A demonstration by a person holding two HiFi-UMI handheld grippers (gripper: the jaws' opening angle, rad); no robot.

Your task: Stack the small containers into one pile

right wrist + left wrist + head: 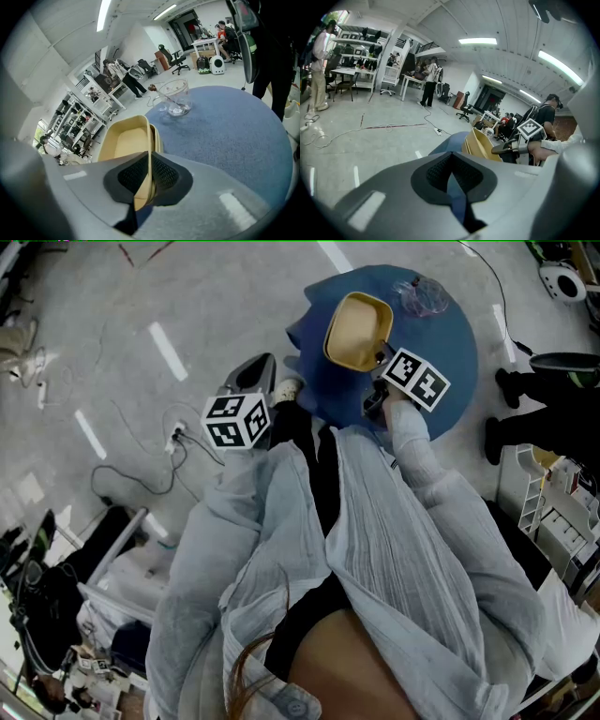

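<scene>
Nested yellow containers point(356, 331) are held tilted over the round blue table point(450, 343). My right gripper point(382, 358) is shut on their near rim; in the right gripper view the yellow wall point(129, 143) runs between the black pads point(164, 172). A clear glass container point(422, 294) stands farther back on the table, also visible in the right gripper view point(174, 98). My left gripper point(265, 363) hovers off the table's left edge over the floor, shut with nothing in it. The left gripper view shows the yellow containers point(480, 143) and the right gripper point(508, 149) ahead to its right.
Cables and a power strip point(178, 437) lie on the grey floor at left. A white rack point(548, 502) and a black chair base point(525, 390) stand right of the table. People stand at desks point(429, 86) far off. My own light shirt point(375, 559) fills the lower head view.
</scene>
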